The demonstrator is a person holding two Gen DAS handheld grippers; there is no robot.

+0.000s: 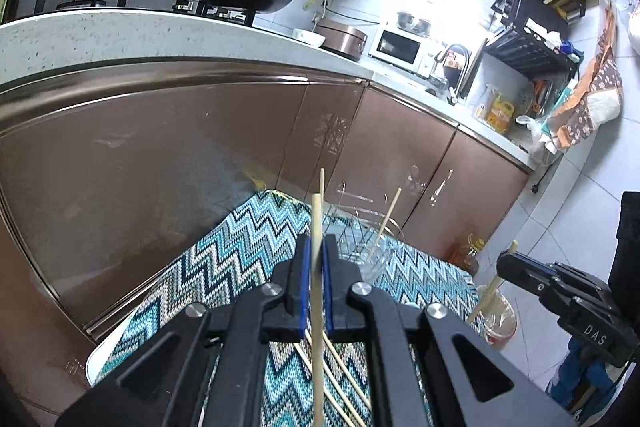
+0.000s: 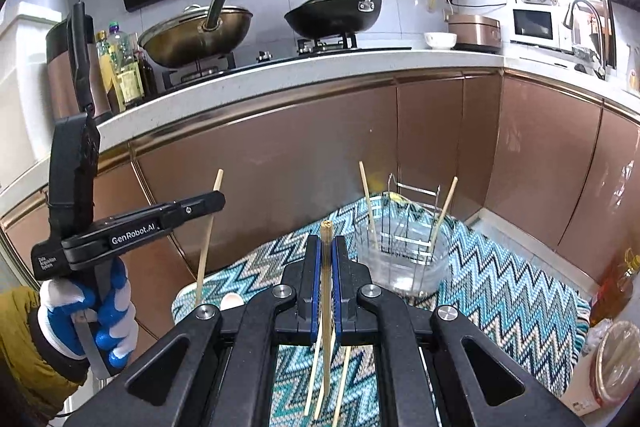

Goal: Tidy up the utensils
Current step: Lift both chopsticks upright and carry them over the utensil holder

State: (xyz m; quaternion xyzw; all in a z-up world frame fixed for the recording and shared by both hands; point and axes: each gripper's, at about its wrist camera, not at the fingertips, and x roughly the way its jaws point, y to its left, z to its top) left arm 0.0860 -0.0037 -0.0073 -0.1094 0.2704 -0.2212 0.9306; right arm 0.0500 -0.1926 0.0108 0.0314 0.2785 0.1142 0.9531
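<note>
A: Why one chopstick in each gripper?
B: Probably to carry them, one apiece, over to the glass cup [image 2: 404, 263]. Left gripper [image 1: 316, 259]: jaws closed on a pale chopstick [image 1: 318, 227], clamped partway along, thin end well above the jaws, the rest hanging below. Right gripper [image 2: 327, 259]: jaws closed on a second chopstick [image 2: 326, 267], also upright, blunt end just above the jaws.

A: Why held upright?
B: Likely so as to drop end-first into the cup. Gripped away from the ends, leaving length free below to go in first.

A: Where is the cup?
B: On a zigzag cloth [image 2: 500, 303] over the worktop, just ahead of the right gripper, ahead and slightly right of the left one. Inside it, a wire rack [image 2: 414, 219]. Already leaning in the cup: two chopsticks [image 2: 368, 203], tilted apart, tips above the rim.

A: Any left to sort?
B: Yes. Several loose chopsticks [image 2: 340, 379] flat on the cloth, nearer the cameras than the cup, under both grippers. Something small and white [image 2: 231, 301] left of them, too hidden to name.

A: How do the chopsticks look?
B: Slim, straight, light bamboo colour, plain, tapering. Light, and prone to pivot in a pinch grip, judging by how thin.

A: Who holds the grippers?
B: A person; blue-and-white gloved hand [image 2: 102, 311] on the left gripper's handle.
</note>
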